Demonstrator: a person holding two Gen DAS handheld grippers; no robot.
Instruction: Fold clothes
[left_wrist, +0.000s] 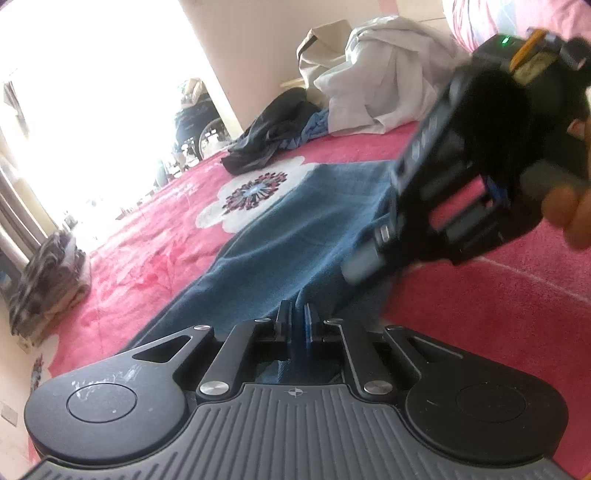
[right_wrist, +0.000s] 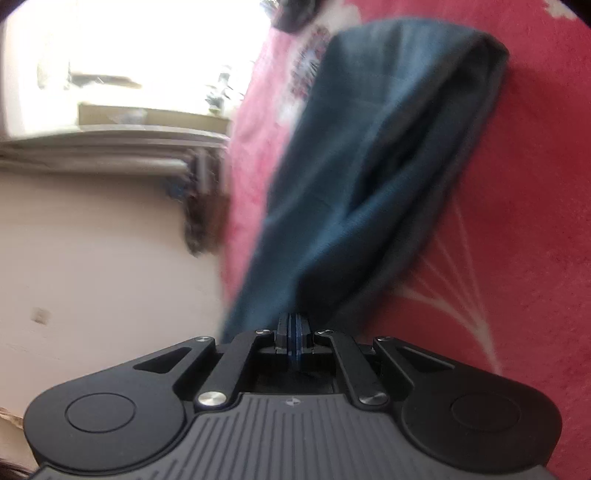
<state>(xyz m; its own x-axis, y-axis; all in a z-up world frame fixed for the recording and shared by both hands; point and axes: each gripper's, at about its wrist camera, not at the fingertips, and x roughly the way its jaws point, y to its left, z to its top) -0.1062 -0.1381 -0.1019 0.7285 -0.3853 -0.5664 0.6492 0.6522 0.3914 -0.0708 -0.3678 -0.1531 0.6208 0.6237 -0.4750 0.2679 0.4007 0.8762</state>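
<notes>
A blue garment (left_wrist: 295, 221) lies stretched on a pink flowered bedspread (left_wrist: 498, 314). My left gripper (left_wrist: 297, 321) is shut on its near edge, low over the bed. The right gripper's body (left_wrist: 480, 158) shows at the upper right of the left wrist view, held by a hand, with its tip on the same garment. In the right wrist view my right gripper (right_wrist: 294, 332) is shut on the blue garment (right_wrist: 369, 166), which hangs lifted and folded over above the pink bedspread (right_wrist: 535, 221).
A dark garment (left_wrist: 269, 136) and a white crumpled cloth (left_wrist: 384, 81) lie at the far side of the bed. A grey patterned folded pile (left_wrist: 48, 280) sits at the bed's left edge. A bright window and a cream wall (right_wrist: 110, 277) lie beyond.
</notes>
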